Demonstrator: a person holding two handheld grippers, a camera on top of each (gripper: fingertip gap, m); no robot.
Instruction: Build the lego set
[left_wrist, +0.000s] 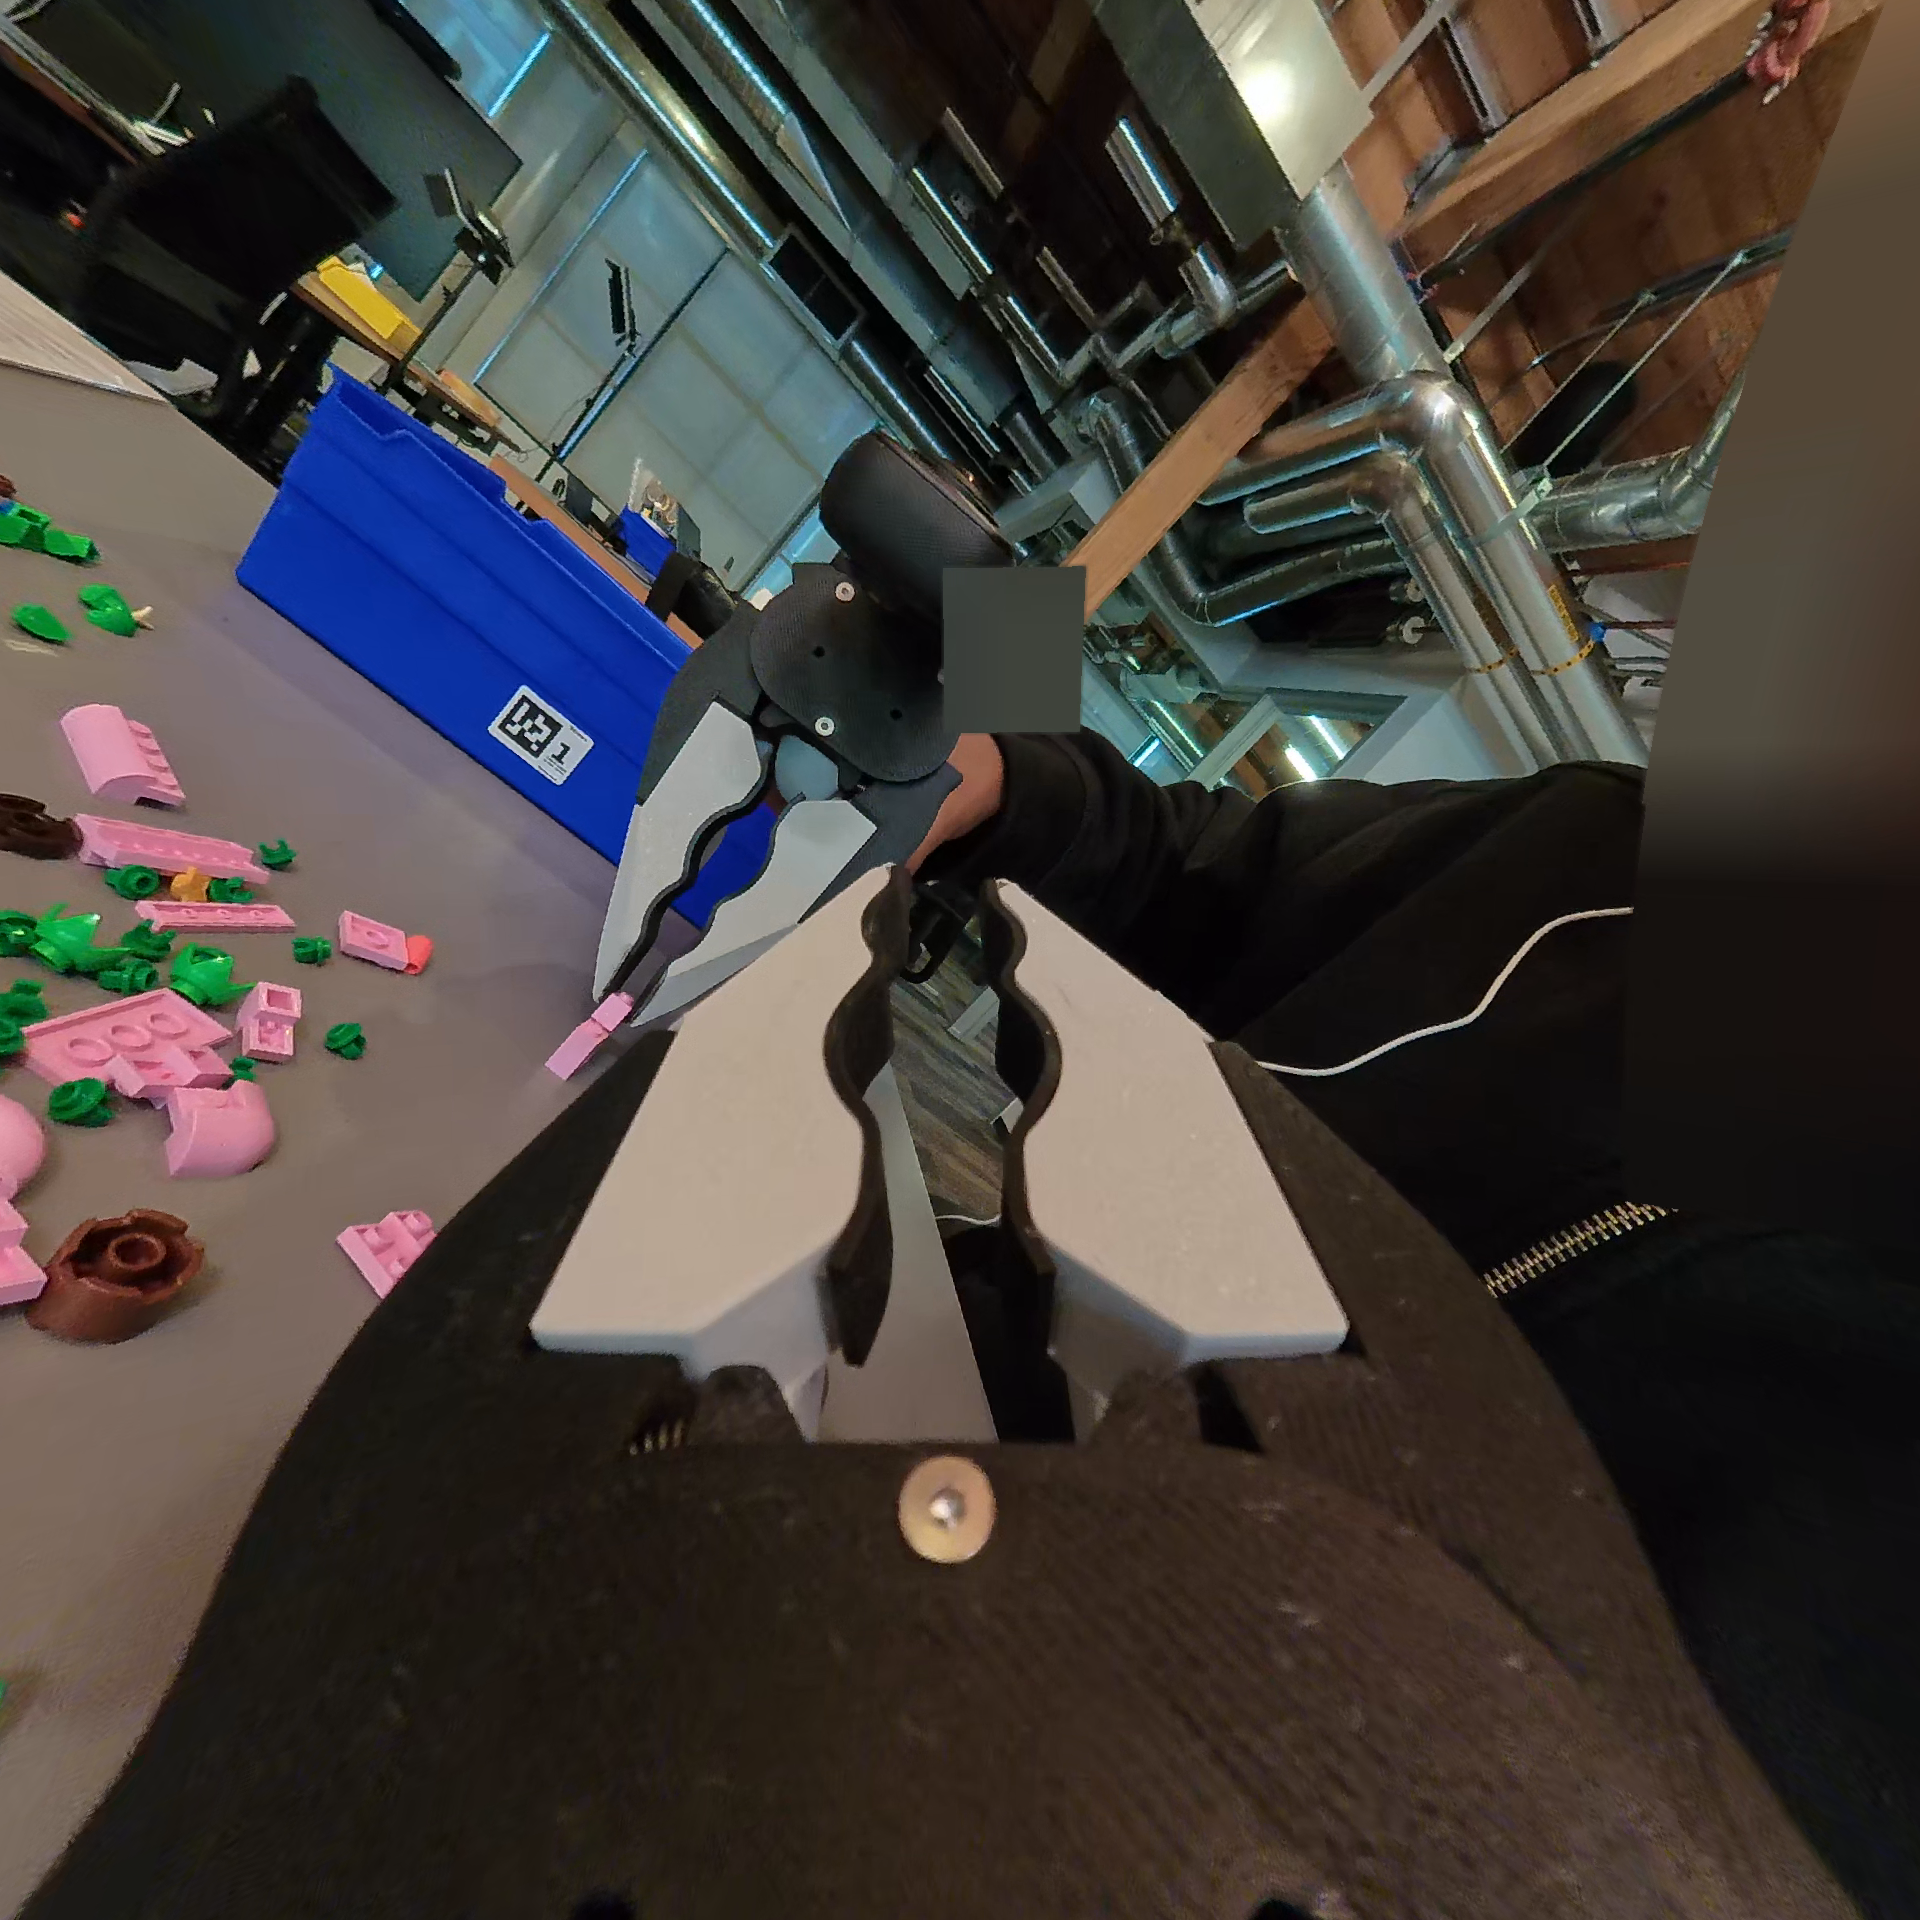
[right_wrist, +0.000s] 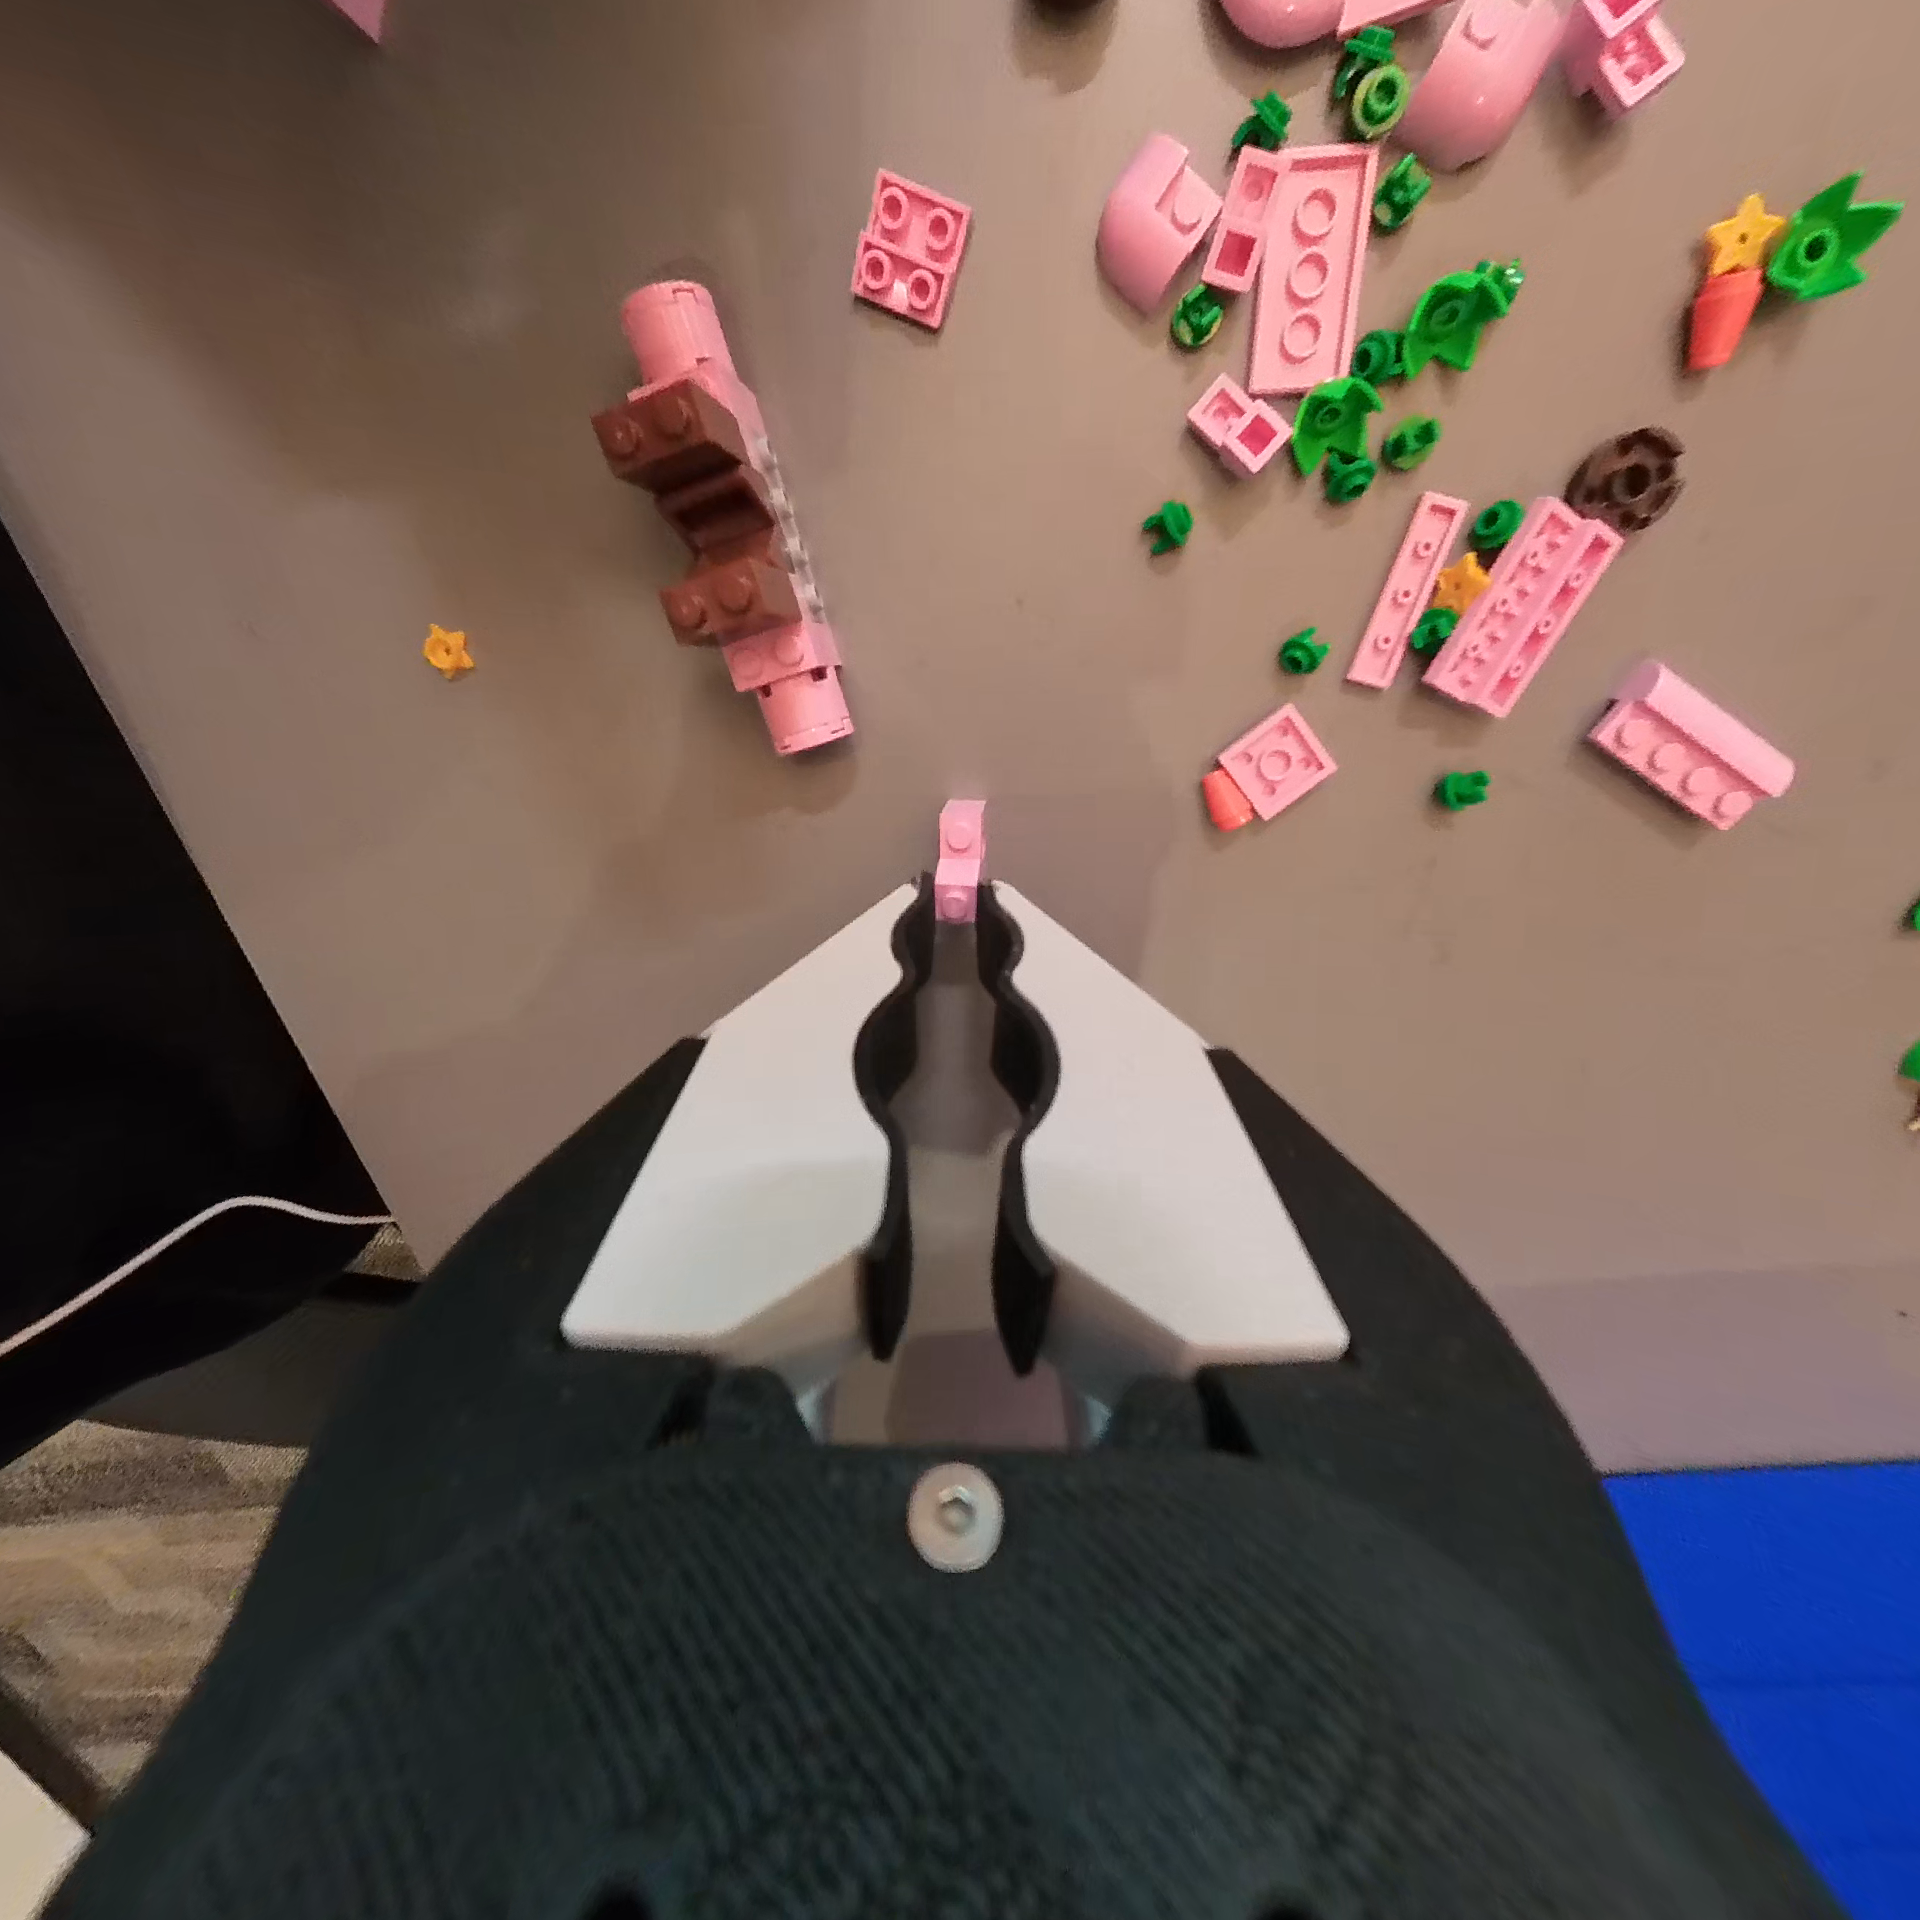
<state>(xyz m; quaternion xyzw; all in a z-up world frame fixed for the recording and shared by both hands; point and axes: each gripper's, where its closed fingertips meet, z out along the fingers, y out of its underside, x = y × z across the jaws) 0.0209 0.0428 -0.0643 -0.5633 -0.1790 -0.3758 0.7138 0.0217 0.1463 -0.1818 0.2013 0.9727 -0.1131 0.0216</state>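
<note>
On the grey table (right_wrist: 312, 312) the partly built pink and brown assembly (right_wrist: 727, 520) lies left of the right gripper (right_wrist: 957, 902), whose tips pinch a small pink piece (right_wrist: 959, 860). Only the left view shows the left gripper (left_wrist: 940, 883), slightly parted and empty, above the table edge, and the blue bin (left_wrist: 436, 582).

Both grippers, left gripper (left_wrist: 940, 883) and right gripper (right_wrist: 954, 894), have black textured bodies, pale grey fingers, wavy black pads, one silver screw. Black sleeve (left_wrist: 1299, 862), apparently white-piped.
</note>
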